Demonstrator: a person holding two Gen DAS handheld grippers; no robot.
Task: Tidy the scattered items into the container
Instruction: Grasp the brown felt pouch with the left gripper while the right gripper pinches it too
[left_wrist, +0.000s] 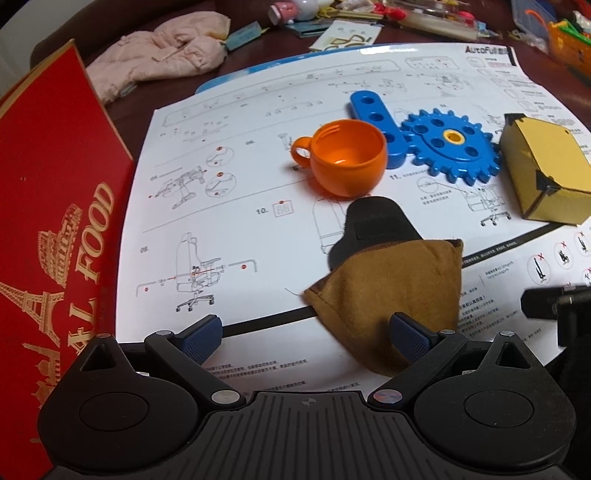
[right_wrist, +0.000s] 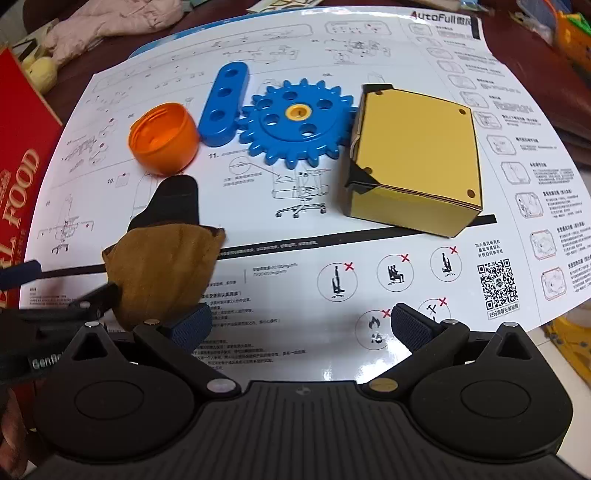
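On a large printed instruction sheet lie an orange toy cup, a blue bar with holes, a blue gear with a yellow hub, a yellow box and a brown pouch with a black flap. My left gripper is open, low over the sheet, its right finger at the pouch's near edge. My right gripper is open above bare paper, right of the pouch. Nothing is held.
A red box marked FOOD stands at the left edge. A pink garment and mixed clutter lie at the back on the dark table. An orange toy bin sits at far right.
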